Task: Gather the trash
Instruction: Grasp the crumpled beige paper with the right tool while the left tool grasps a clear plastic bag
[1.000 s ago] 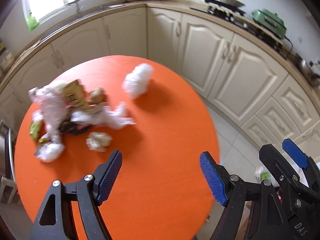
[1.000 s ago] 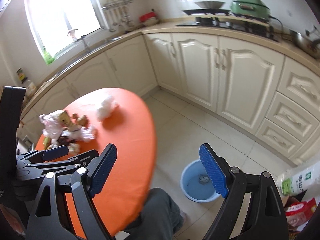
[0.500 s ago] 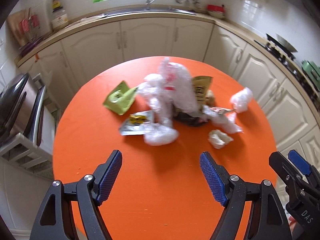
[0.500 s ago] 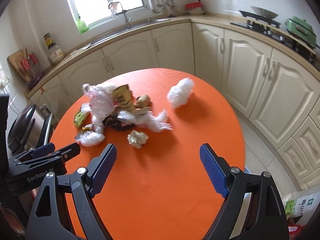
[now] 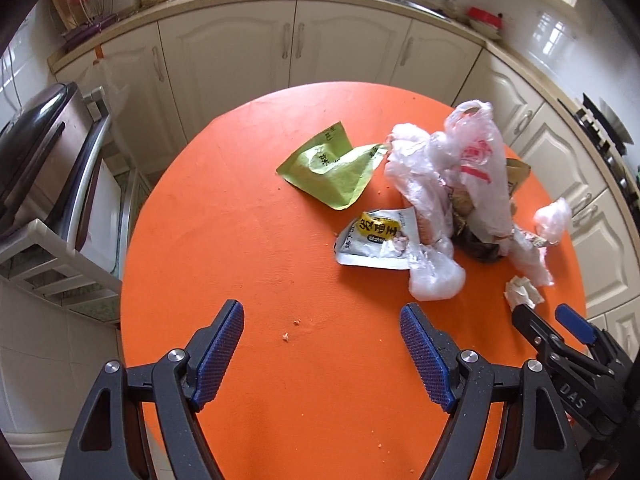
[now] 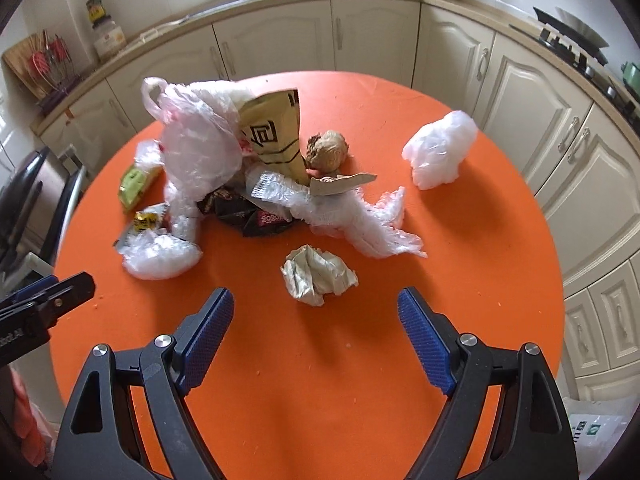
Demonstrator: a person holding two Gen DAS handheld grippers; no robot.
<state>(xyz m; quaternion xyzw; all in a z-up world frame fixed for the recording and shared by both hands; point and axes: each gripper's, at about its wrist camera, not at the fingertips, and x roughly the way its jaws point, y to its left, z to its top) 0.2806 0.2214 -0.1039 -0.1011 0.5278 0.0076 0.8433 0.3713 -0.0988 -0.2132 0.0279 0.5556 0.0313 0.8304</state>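
Right now your left gripper (image 5: 322, 352) and your right gripper (image 6: 316, 338) both hang released above the round orange table (image 6: 480, 264), nothing between their blue pads (image 6: 206, 334). From the right wrist view, the trash heap sits around eleven o'clock: a clear plastic bag (image 6: 196, 140) leaning against a tan paper packet (image 6: 276, 132), with a dark wrapper (image 6: 244, 210) below them. A crumpled paper ball (image 6: 318, 274) lies apart at twelve o'clock, just ahead of your right fingers. A bunched white bag (image 6: 440, 154) rests alone at two o'clock. From the left wrist view, a green wrapper (image 5: 332, 168) lies at twelve o'clock, a silver snack pouch (image 5: 376, 238) just beside the heap.
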